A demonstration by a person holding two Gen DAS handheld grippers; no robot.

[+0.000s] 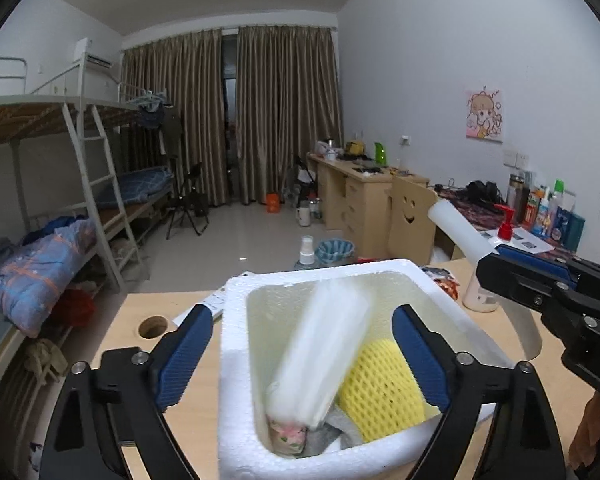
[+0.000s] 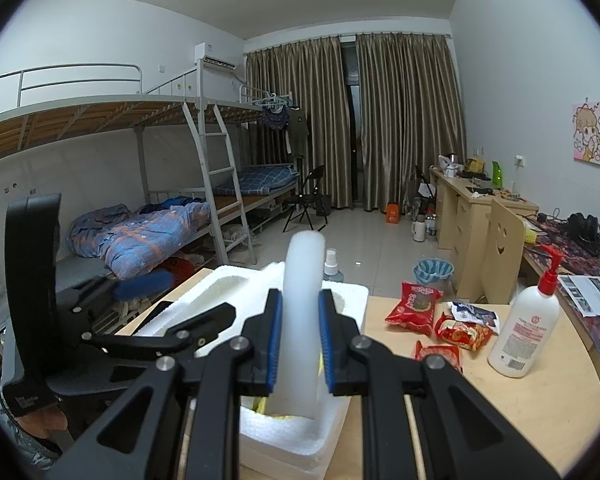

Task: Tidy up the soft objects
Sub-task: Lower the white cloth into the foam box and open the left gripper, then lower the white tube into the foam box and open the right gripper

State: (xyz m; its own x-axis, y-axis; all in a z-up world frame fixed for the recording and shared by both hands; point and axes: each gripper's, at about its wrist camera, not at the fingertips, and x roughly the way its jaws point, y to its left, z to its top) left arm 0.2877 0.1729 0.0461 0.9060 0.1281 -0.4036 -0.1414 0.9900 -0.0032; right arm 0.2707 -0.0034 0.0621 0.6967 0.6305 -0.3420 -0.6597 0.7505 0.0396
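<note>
Already, roll (image 1: 320,352), sponge (image 1: 380,388) and cloths sit in the box (image 1: 236,360); left tongs (image 1: 300,364) apart, right tongs (image 2: 299,344) clamping one foam tube (image 2: 300,320) left.

Foam box (image 1: 236,344) sits on the tabletop (image 2: 512,412), near its front edge. Inside it: a foam roll (image 1: 320,352) leaning tilted, a net sleeve (image 1: 380,384) to its right, folded cloth (image 1: 288,436) under the roll's lower end. Left claw (image 1: 302,360) straddles the box, roll between its fingers, apart from both. Right claw (image 2: 299,344) grips a second foam tube (image 2: 302,320) above the box. Snack packets (image 2: 414,306) lie right of the box; pump bottle (image 2: 526,328) stands right of them.
</note>
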